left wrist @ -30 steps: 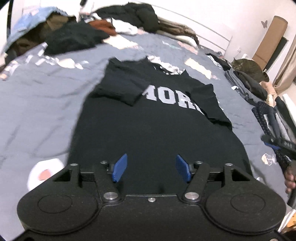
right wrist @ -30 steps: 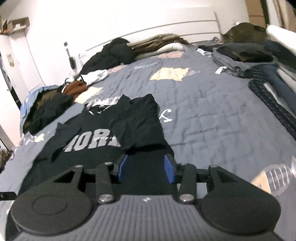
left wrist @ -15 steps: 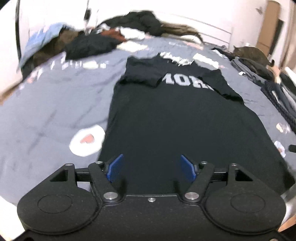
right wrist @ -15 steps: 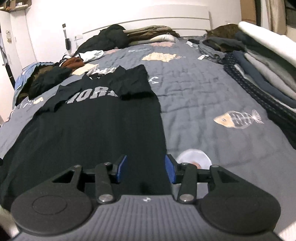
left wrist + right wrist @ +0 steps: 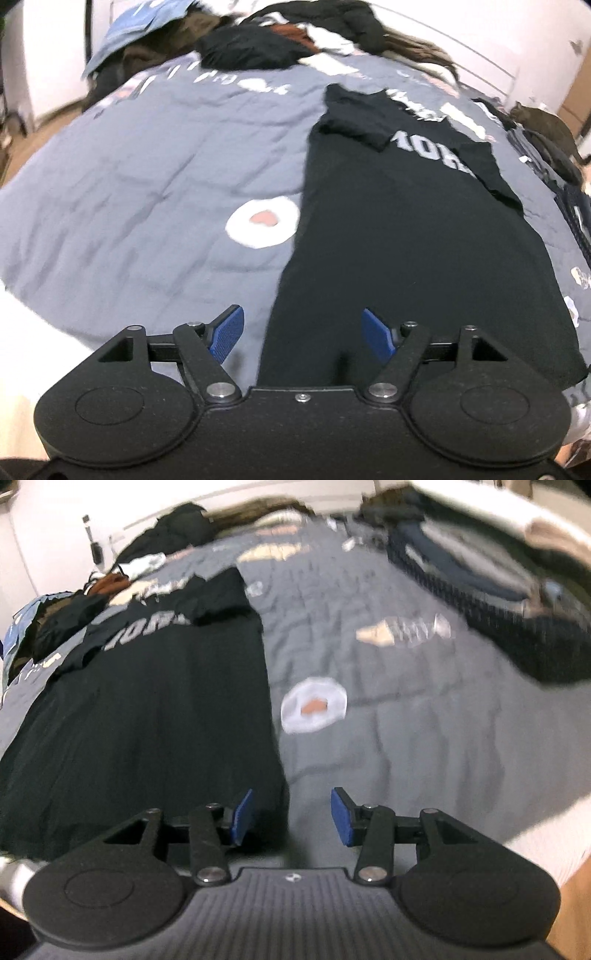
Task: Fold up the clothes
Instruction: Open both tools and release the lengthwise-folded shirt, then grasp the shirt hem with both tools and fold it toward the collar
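Left gripper [image 5: 302,340]: blue pads spread wide, gripping nothing, poised over the near left hem corner of the black T-shirt [image 5: 417,243]. Right gripper [image 5: 291,816]: pads apart, empty, straddling the shirt's near right hem corner; contact cannot be confirmed. The shirt lies flat ahead of both, both sleeves folded inward across white chest lettering. It rests on a grey quilted bedspread [image 5: 406,738] printed with fish and round motifs. Loose clothes [image 5: 255,44] lie heaped at the far end; folded stacks [image 5: 480,565] sit ahead-right of the right gripper.
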`<action>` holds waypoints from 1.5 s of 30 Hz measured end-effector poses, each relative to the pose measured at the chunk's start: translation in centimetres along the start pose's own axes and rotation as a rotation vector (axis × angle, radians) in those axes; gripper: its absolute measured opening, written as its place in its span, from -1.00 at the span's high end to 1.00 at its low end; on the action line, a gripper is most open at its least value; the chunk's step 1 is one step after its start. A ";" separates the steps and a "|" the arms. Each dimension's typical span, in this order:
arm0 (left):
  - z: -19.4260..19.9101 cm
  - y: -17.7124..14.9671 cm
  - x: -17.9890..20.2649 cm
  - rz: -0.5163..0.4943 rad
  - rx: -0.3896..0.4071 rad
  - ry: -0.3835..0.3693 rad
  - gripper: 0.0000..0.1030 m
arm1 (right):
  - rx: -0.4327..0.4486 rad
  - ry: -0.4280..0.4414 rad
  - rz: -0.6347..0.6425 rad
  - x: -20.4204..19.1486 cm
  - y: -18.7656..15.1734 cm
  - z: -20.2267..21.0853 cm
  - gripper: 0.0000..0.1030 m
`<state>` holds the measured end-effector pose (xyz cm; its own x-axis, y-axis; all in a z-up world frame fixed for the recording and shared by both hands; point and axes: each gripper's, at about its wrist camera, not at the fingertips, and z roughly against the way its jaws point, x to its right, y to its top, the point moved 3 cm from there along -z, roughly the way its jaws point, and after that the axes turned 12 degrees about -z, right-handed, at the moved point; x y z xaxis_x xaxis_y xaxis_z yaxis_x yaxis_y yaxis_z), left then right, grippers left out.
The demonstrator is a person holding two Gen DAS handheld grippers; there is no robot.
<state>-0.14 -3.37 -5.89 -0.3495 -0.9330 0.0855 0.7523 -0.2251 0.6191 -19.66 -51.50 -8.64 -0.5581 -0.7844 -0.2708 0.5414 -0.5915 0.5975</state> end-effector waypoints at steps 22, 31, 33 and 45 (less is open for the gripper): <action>-2.6 -3.3 -0.4 -0.131 -0.164 0.037 -0.06 | -0.178 -0.094 -0.074 -0.8 -1.8 -3.5 0.04; -3.1 -3.6 -0.1 -0.110 -0.183 -0.023 0.77 | -0.152 -0.020 -0.119 -0.9 -1.5 -2.6 0.45; -2.7 -3.5 0.0 -0.106 -0.168 -0.031 0.86 | -0.143 0.001 -0.131 -0.9 -1.4 -2.2 0.61; 0.9 -1.4 -0.5 0.045 -0.023 -0.144 0.92 | -0.080 0.206 -0.287 -0.4 -0.4 0.6 0.85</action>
<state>-1.52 -2.30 -6.11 -0.3905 -0.8927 0.2248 0.7809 -0.1919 0.5944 -20.03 -50.87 -8.28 -0.5604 -0.6003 -0.5706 0.4327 -0.7997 0.4162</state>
